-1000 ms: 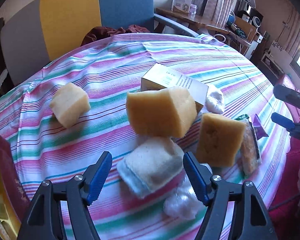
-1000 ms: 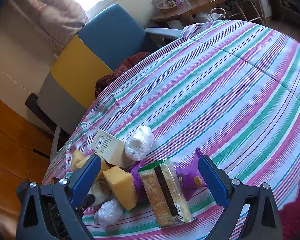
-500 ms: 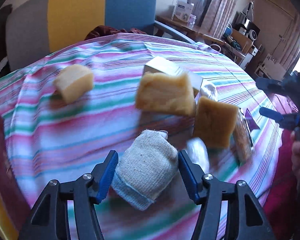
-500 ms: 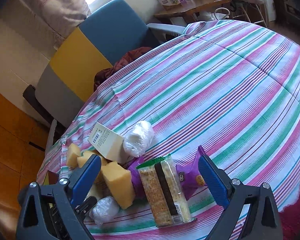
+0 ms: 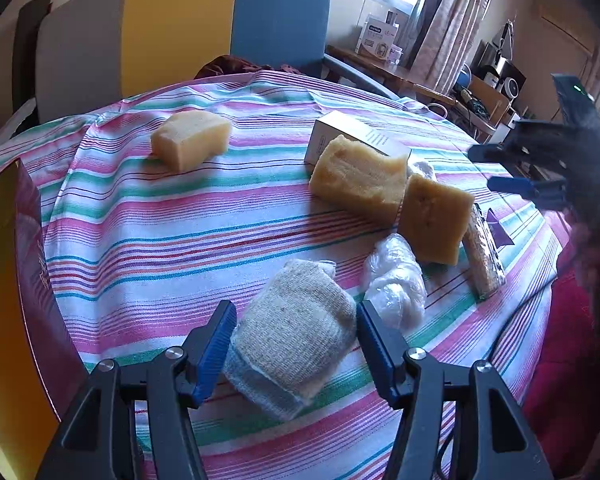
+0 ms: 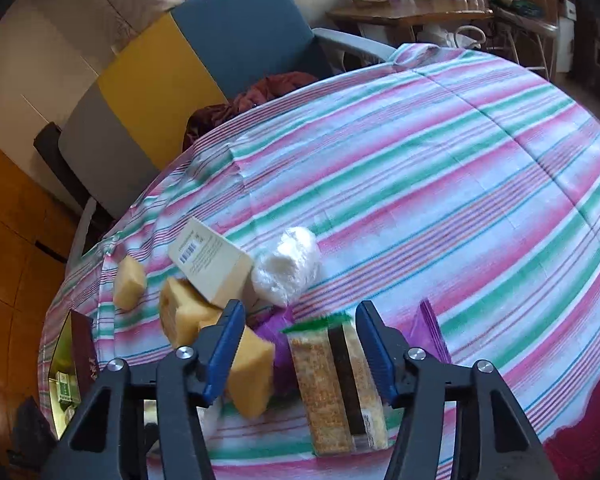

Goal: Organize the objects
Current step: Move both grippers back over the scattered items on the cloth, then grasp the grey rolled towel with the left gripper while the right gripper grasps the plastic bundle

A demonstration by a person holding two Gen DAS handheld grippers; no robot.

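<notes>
Fingers of our left gripper (image 5: pixel 296 340) pinch the folded cloth (image 5: pixel 294 334) on the desk (image 5: pixel 148 240) while our right gripper (image 6: pixel 300 346), just closing, brackets the cracker pack (image 6: pixel 336 384), whose slick wrapper could slip and knock the sponge (image 6: pixel 252 372) beside it

cloth bundle (image 5: pixel 296 332) left of plastic wad (image 5: pixel 396 284) | sponges (image 5: pixel 360 184) behind

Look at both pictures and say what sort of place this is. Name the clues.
Probably a lived-in room at home: a round table with a striped cloth, an armchair beside it, curtains at a window and a cluttered side table.
</notes>
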